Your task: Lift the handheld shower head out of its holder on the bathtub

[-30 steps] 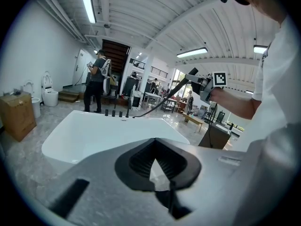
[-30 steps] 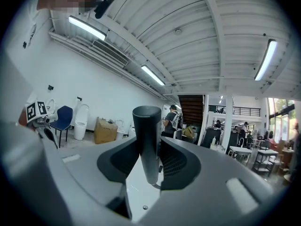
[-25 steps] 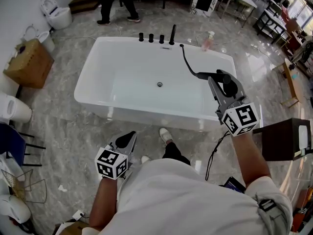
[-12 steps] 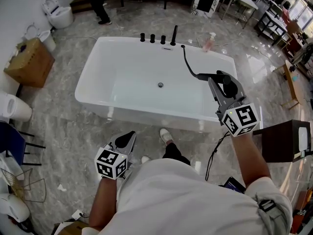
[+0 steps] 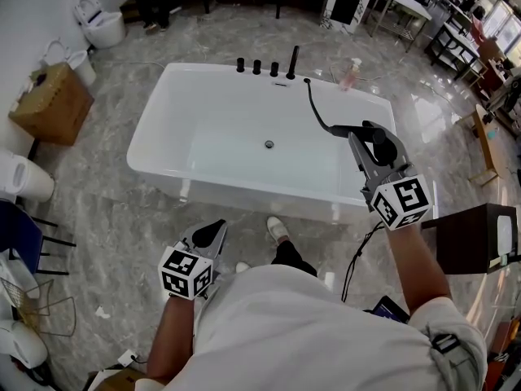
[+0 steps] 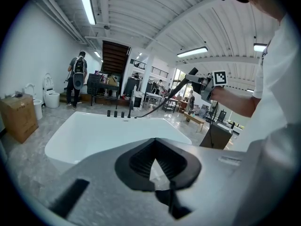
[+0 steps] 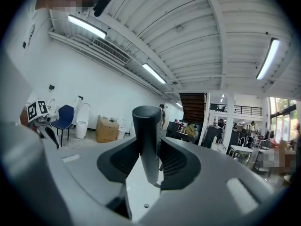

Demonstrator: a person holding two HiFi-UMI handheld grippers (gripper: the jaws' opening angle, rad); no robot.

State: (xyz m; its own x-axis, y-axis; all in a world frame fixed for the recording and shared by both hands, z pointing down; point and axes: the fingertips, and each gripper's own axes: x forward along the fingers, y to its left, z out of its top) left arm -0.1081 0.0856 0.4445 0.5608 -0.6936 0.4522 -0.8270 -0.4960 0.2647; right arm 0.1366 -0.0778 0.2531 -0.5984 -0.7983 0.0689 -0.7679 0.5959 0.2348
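The right tool (image 5: pixel 368 147) has its two jaws closed part way on the black shower head (image 7: pixel 146 135). One pad presses on each side of the handle. I think it grips the handle like that so the shower head will not tip or slip out.

The tool points level. It holds the shower head up in the air over the right end of the bathtub (image 5: pixel 163 104), well away from the row of black taps (image 5: pixel 264 66) on the far rim. So the shower head looks to be out of its holder already. I cannot tell which black fitting is the holder.

The black hose (image 5: pixel 315 111) runs from the far rim, across the corner of the tub, to the handle. It has a bend in it, so it does not look pulled tight.

The left tool (image 5: pixel 213 233) is down low on the near side of the bathtub. Its jaws are closed together with nothing in them. One tool seems enough for this job, so this one waits out of the way.
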